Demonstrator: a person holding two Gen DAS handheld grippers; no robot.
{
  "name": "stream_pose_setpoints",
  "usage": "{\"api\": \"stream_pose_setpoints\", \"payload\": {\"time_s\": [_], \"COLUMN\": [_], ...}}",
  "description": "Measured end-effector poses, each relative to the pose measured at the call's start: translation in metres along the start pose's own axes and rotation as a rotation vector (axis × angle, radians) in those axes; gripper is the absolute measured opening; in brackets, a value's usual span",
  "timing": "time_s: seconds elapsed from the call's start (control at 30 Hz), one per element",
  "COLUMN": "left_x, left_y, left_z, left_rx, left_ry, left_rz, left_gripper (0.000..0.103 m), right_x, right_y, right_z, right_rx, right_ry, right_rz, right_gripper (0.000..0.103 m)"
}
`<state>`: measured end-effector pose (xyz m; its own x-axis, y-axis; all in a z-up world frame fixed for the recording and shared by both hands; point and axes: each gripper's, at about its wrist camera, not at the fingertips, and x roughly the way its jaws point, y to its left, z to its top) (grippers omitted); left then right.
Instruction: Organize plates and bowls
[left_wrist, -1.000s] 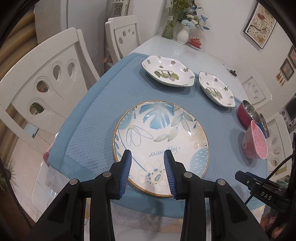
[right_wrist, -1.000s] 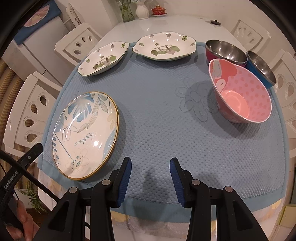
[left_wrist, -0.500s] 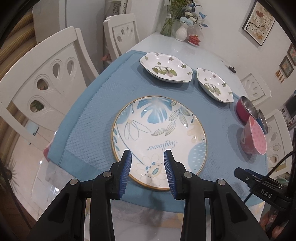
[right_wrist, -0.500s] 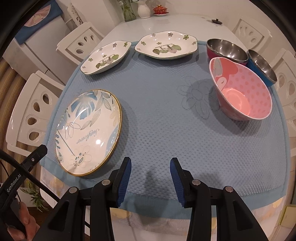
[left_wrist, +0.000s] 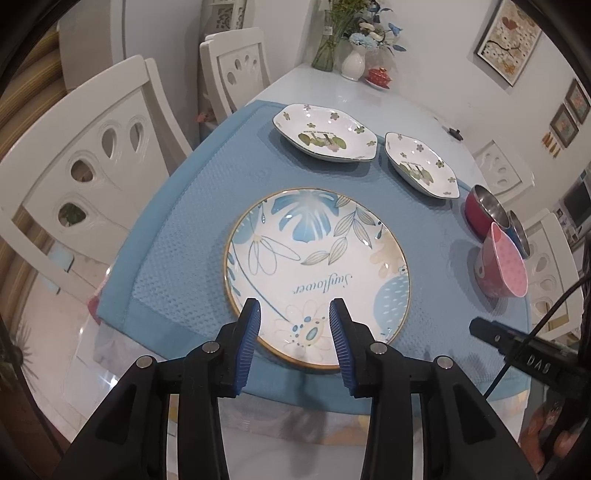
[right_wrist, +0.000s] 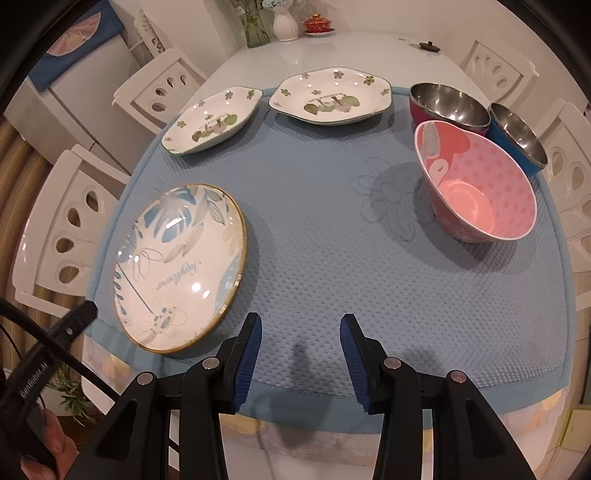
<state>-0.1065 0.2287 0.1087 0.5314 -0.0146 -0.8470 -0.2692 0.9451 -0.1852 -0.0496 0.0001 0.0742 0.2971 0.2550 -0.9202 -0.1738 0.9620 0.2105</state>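
Blue mat (right_wrist: 325, 236) under round plate (left_wrist: 317, 273), left claw (left_wrist: 293, 314) above, empty.

Each camera sits on a tool and looks forward and down along its two fingers, from above the near edge of the tabletop (left_wrist: 369, 99). The left camera hangs over the big round plate (left_wrist: 317, 273), quite near it, with the left tool (left_wrist: 293, 312) low in the middle of the picture. The right camera looks down on the blue mat (right_wrist: 314, 221) further right, with the right tool (right_wrist: 301, 326) low in its picture. Both views share the round plate, the two flowered dishes (right_wrist: 210, 122), the pink bowl (right_wrist: 476, 188) and the white chairs (left_wrist: 77, 162). Each view catches a bit of the other tool at its edge.
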Motion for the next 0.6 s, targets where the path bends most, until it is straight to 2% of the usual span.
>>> {"api": "stream_pose_setpoints", "payload": {"time_s": [0.1,0.13,0.17,0.2,0.33,0.43,0.6], "left_x": [-0.001,-0.001,-0.001,0.000,0.006,0.010,0.030], "left_y": [0.002,0.004,0.006,0.008,0.014,0.016,0.020], "left_z": [0.007,0.011,0.014,0.018,0.034,0.050,0.095], "left_rx": [0.010,0.007,0.002,-0.004,0.010,0.017,0.039], "left_ry": [-0.002,0.001,0.000,-0.002,-0.002,-0.013,-0.027], "left_rz": [-0.003,-0.013,-0.021,-0.026,-0.009,-0.026,-0.064], "left_gripper": [0.052,0.062,0.066,0.070,0.070,0.070,0.070], "right_x": [-0.004,-0.005,-0.005,-0.006,0.002,0.009,0.016], "right_y": [0.005,0.006,0.008,0.009,0.015,0.019,0.033], "right_z": [0.003,0.004,0.007,0.009,0.017,0.025,0.060], "right_rx": [-0.011,-0.015,-0.016,-0.014,-0.004,-0.002,-0.004], "right_ry": [-0.017,-0.024,-0.035,-0.043,-0.034,-0.032,-0.055], "right_rz": [0.007,0.009,0.011,0.014,0.030,0.046,0.038], "right_gripper": [0.044,0.050,0.054,0.054,0.054,0.054,0.054]}}
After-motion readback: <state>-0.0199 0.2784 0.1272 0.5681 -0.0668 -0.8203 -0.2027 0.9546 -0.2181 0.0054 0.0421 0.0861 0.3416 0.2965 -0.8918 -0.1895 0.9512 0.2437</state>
